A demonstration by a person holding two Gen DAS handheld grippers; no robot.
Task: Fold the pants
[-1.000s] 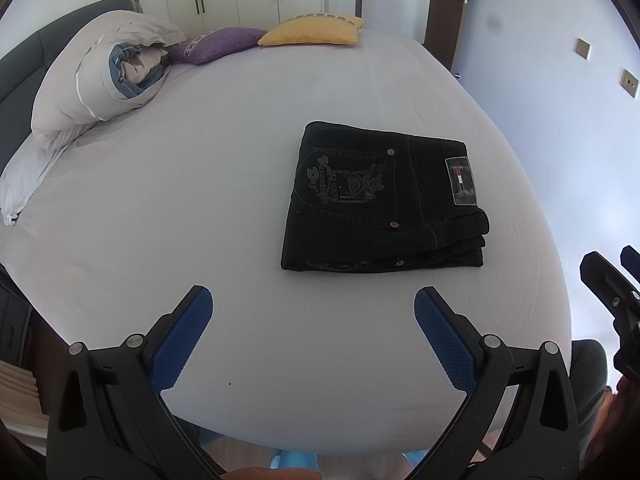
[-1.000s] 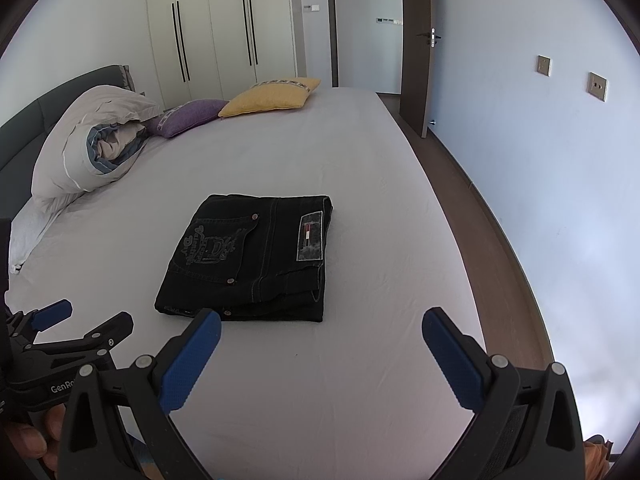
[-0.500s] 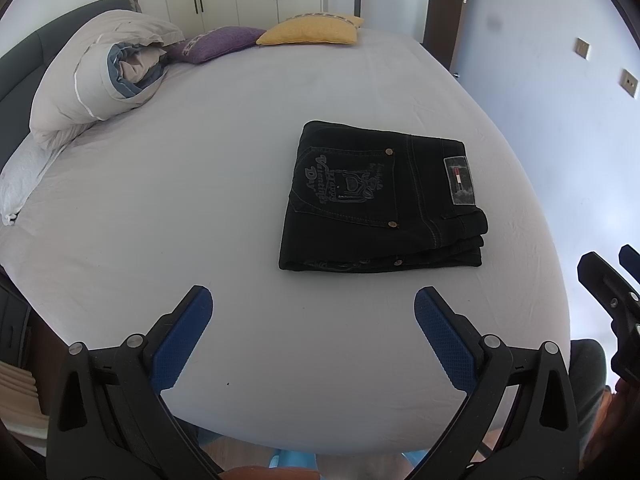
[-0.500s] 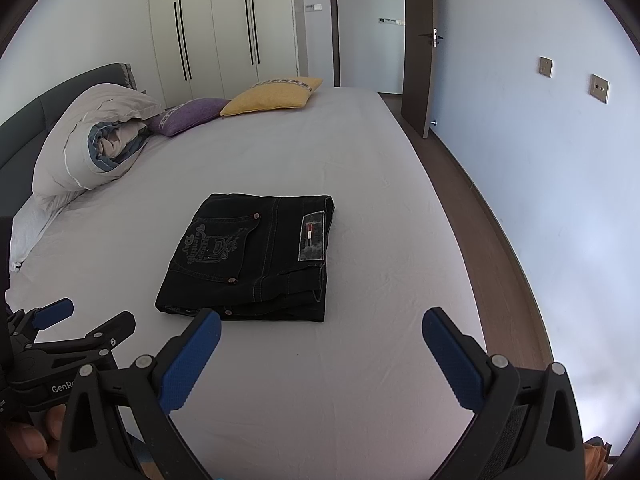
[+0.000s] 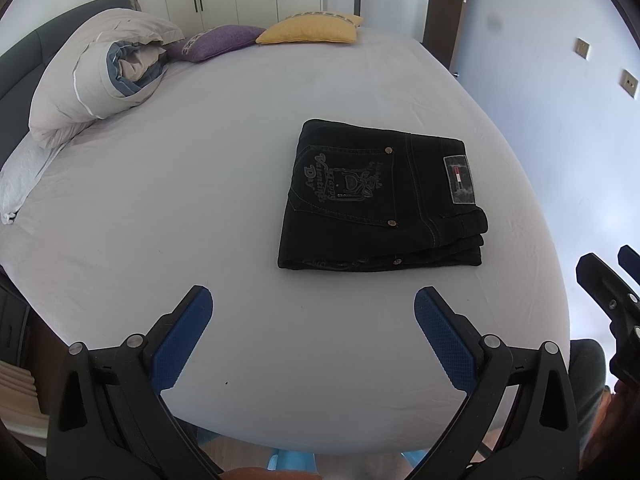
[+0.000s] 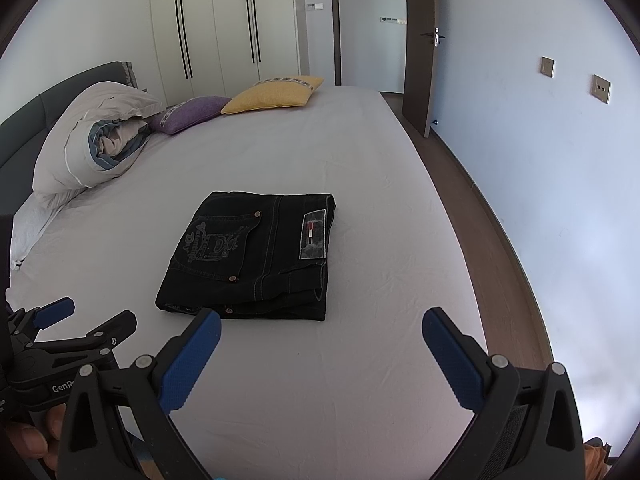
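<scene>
Black pants lie folded (pocket up) on the bed; the left gripper and right gripper hover apart, fingers spread, holding nothing.

Folded pants lie on the bed, ahead of both grippers. Rolled bedding lies far left — two cushions behind it, beside the wardrobe.

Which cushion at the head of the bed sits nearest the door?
The yellow cushion; the purple cushion lies beside it, toward the rolled duvet.
</scene>
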